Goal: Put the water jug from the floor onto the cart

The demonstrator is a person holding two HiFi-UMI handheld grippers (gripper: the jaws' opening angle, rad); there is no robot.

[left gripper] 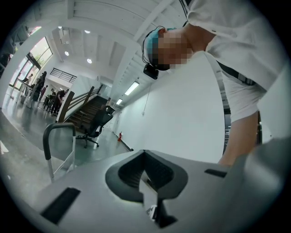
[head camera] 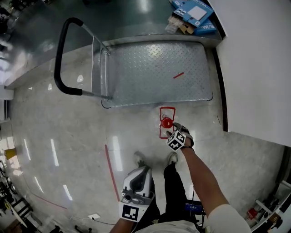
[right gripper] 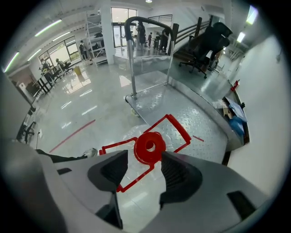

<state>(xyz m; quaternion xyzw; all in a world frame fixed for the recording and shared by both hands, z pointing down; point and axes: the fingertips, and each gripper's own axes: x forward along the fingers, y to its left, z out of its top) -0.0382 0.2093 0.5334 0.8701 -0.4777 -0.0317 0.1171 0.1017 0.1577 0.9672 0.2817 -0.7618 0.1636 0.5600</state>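
Observation:
The water jug (head camera: 166, 122) is clear with a red cap and a red carry handle, and it stands on the floor just in front of the cart (head camera: 154, 73). In the right gripper view its red cap (right gripper: 150, 146) shows just ahead of my right gripper (right gripper: 143, 166). That gripper's jaws stand apart, one on each side of the cap, without pressing on it. In the head view my right gripper (head camera: 173, 130) points steeply down right beside the cap. My left gripper (head camera: 142, 173) hangs low by my legs, far from the jug; its pads (left gripper: 144, 154) meet with nothing between them.
The cart has a bare steel deck and a black push handle (head camera: 61, 54) at its left end. A white wall (head camera: 254, 68) runs along the right. Blue boxes (head camera: 195, 13) lie beyond the cart. My shoes (head camera: 140, 159) stand behind the jug, beside a red floor tape line (head camera: 111, 170).

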